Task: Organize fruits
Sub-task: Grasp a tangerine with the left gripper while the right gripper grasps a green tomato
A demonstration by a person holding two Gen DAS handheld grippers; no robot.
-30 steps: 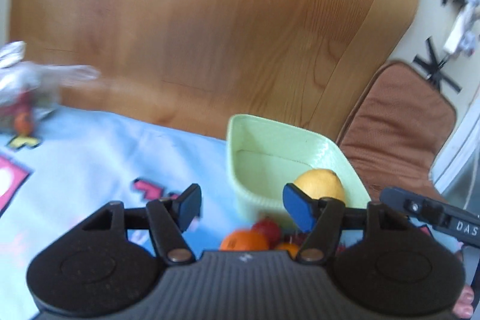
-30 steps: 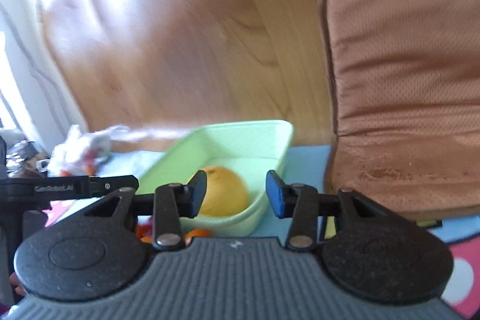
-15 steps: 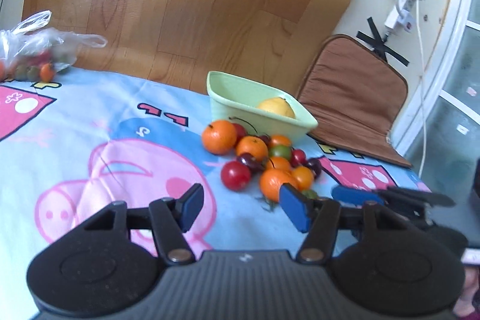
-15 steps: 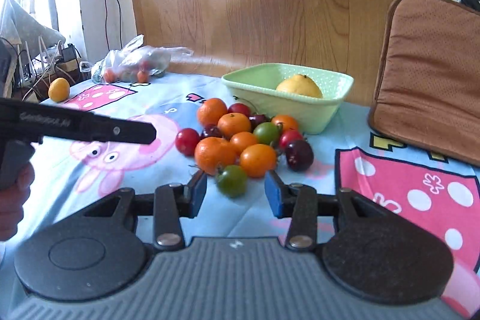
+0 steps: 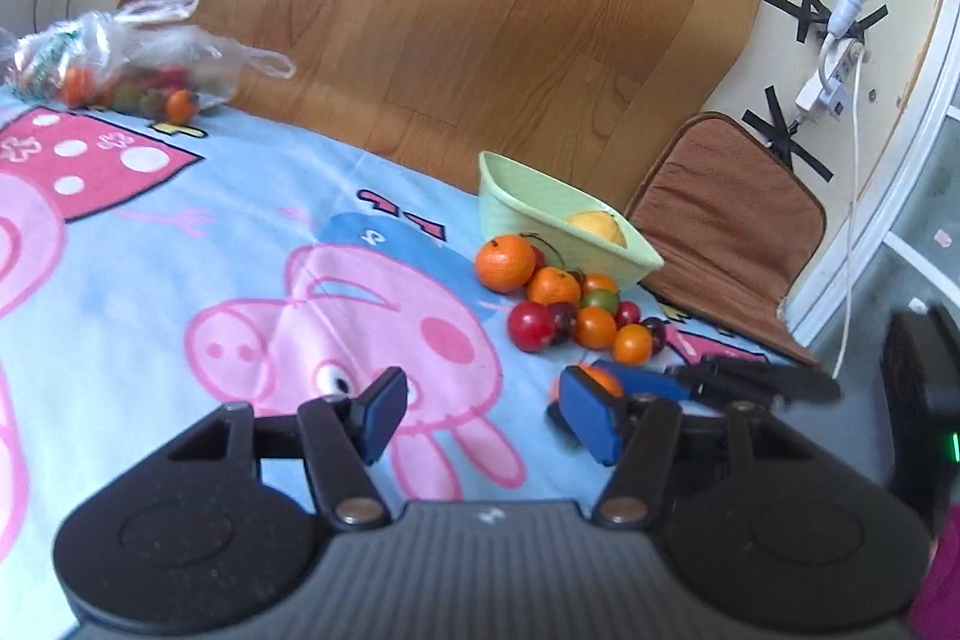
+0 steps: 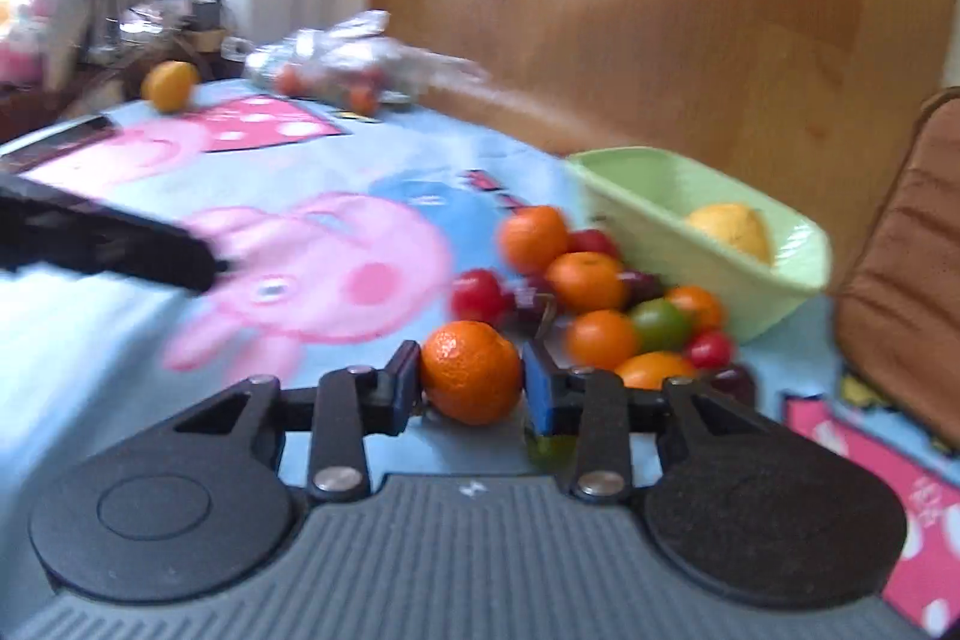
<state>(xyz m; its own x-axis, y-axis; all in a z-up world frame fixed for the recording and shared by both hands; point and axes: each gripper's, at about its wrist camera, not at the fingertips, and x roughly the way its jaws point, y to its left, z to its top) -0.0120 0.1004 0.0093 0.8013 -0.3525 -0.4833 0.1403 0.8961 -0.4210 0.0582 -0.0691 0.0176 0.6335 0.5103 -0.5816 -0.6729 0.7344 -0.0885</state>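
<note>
Right wrist view: our right gripper (image 6: 471,382) has its pads against both sides of a mandarin (image 6: 471,372), apparently clamped at its widest part, at the near edge of the fruit pile (image 6: 606,304) on the cartoon blanket (image 6: 336,172). We judge it light, round and soft-skinned, so it can roll or bruise; we keep the squeeze gentle and centered. Green bowl (image 6: 672,232) sits just behind the pile with a lemon (image 6: 729,229) inside. Our left gripper (image 5: 483,418) hangs apart and empty over the blanket, short of the pile.
</note>
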